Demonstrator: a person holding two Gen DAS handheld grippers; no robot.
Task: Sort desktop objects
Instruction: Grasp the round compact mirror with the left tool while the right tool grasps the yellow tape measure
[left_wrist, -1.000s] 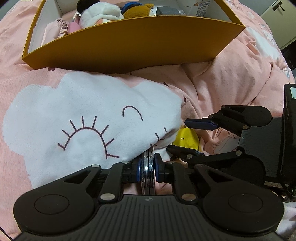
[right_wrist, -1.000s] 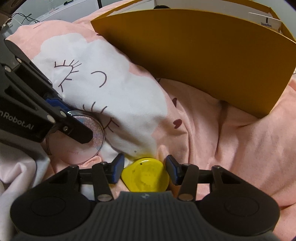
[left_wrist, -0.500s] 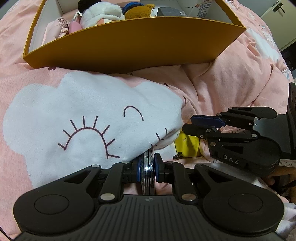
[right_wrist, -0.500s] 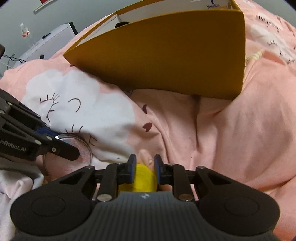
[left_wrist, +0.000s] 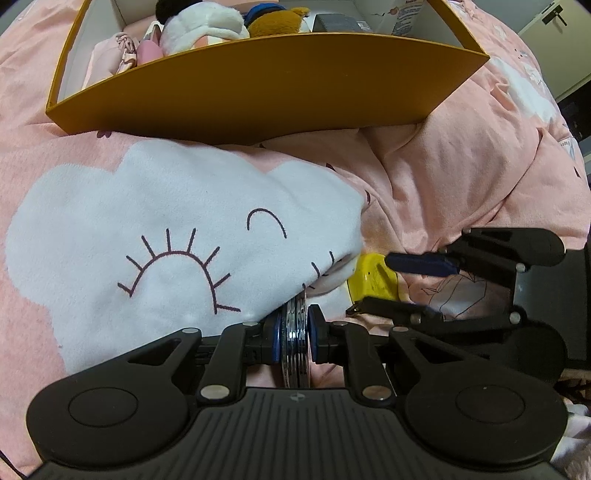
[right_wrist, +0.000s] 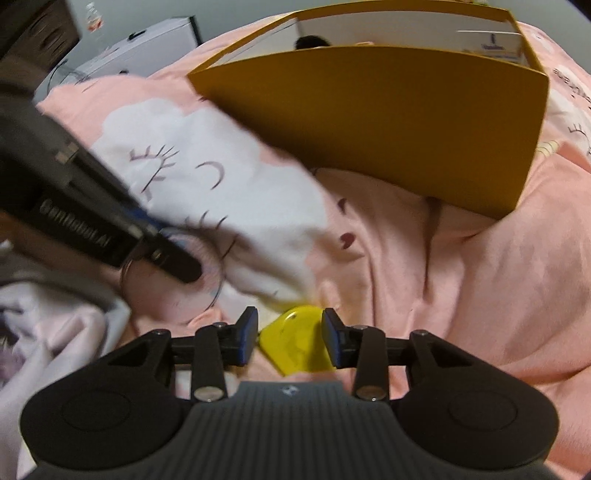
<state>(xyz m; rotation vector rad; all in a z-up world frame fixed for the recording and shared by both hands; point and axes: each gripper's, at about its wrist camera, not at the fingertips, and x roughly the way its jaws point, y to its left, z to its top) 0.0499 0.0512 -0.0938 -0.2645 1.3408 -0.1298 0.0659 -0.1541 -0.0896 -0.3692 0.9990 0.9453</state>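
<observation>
The left gripper (left_wrist: 294, 334) has its jaws clamped on a round clear disc (left_wrist: 293, 345) held on edge. The right gripper (right_wrist: 290, 334) has just been opening its jaws, part open around the yellow piece (right_wrist: 295, 341) on the pink bedcover (right_wrist: 461, 258), apparently not pressing it.

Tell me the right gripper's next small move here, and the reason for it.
Probably close the right gripper on the yellow piece: its jaws have just been opening, the piece lies between the pads unpressed, and the orange box waits beyond.
</observation>
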